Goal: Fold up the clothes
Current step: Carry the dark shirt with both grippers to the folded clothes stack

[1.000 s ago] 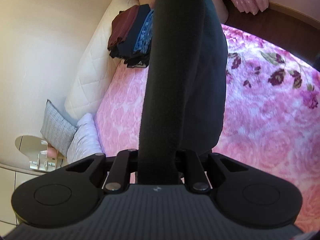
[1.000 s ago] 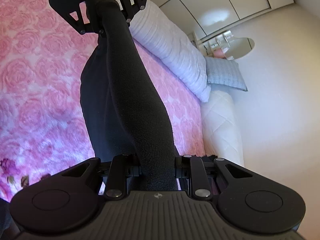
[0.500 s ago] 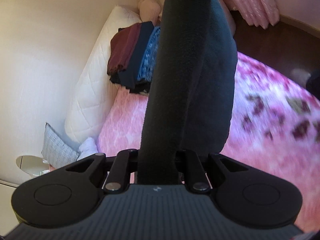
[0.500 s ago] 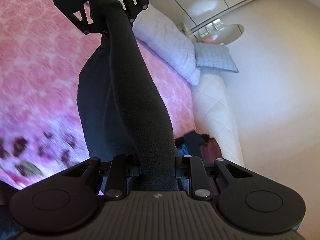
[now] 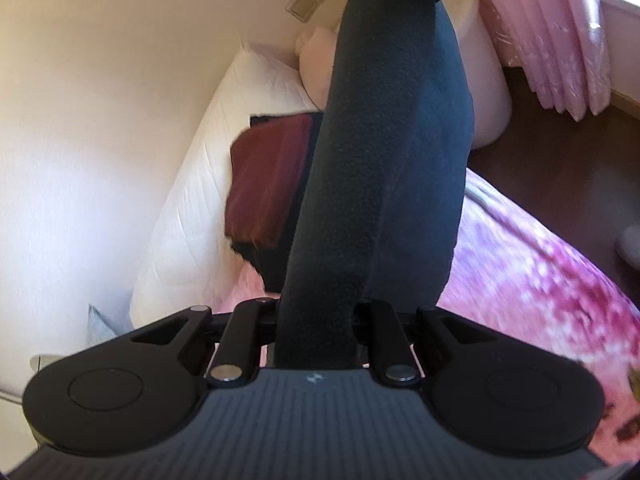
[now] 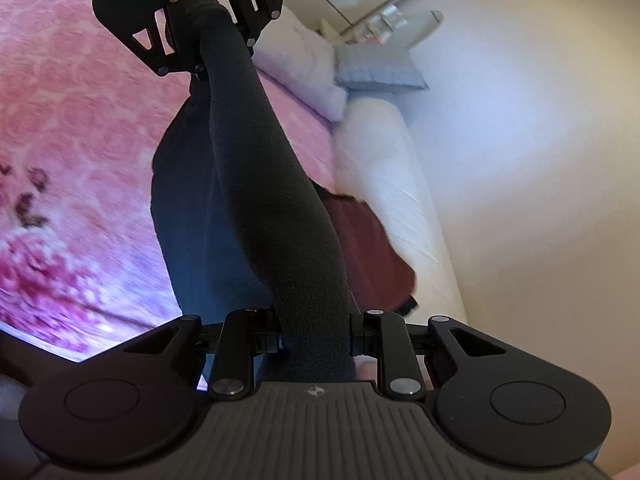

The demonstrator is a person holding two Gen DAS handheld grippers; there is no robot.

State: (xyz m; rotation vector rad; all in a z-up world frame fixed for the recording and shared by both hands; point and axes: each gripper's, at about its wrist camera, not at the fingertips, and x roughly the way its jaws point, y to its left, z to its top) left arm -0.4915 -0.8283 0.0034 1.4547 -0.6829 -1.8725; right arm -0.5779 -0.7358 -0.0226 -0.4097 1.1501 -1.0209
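The left claw (image 5: 316, 332) and right claw (image 6: 316, 332) each clamp an end of the dark fleece garment (image 5: 384, 168), which hangs folded above the pink bed (image 5: 540, 272), beside the stack of folded clothes (image 5: 268, 184). It probably goes there next. No containers show.

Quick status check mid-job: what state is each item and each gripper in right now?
Black fleece garment: folded, held up between both grippers, hanging over the bed.
Left gripper: shut on one end.
Right gripper: shut on the other end.
Stack of clothes: folded, maroon piece on top.
Pink floral bedspread: spread flat.
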